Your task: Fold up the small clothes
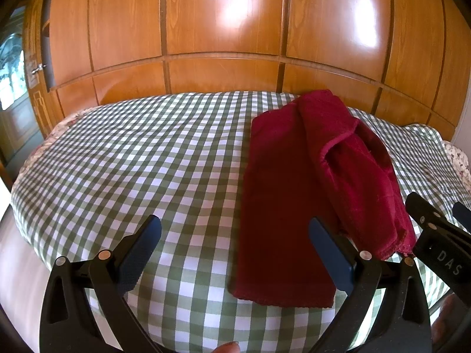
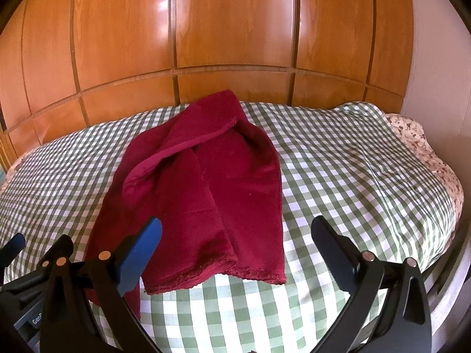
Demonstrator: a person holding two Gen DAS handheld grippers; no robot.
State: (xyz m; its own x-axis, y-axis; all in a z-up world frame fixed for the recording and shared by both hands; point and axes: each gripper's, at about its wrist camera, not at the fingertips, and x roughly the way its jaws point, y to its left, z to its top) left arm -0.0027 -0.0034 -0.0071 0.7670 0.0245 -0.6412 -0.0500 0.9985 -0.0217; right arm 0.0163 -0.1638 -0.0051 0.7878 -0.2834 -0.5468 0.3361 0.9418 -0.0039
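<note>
A dark red garment [image 1: 282,194] lies lengthwise on the green and white checked bed cover [image 1: 132,161], one part folded loosely over the other. My left gripper [image 1: 235,235] hovers open above the near hem, its right finger over the red cloth, nothing between the fingers. The right gripper [image 1: 435,220] shows at the right edge of the left wrist view, beside the folded layer's corner. In the right wrist view the garment [image 2: 212,194] fills the middle and my right gripper [image 2: 235,235] is open above its lace-edged hem, holding nothing. The left gripper [image 2: 17,253] shows at the lower left.
Glossy wooden wardrobe doors [image 1: 223,29] stand right behind the bed. A flowered sheet [image 2: 418,141] shows at the bed's right edge, by a white wall [image 2: 435,58]. A doorway with glass [image 1: 11,67] is at far left. A fingertip [image 1: 226,347] appears at the bottom.
</note>
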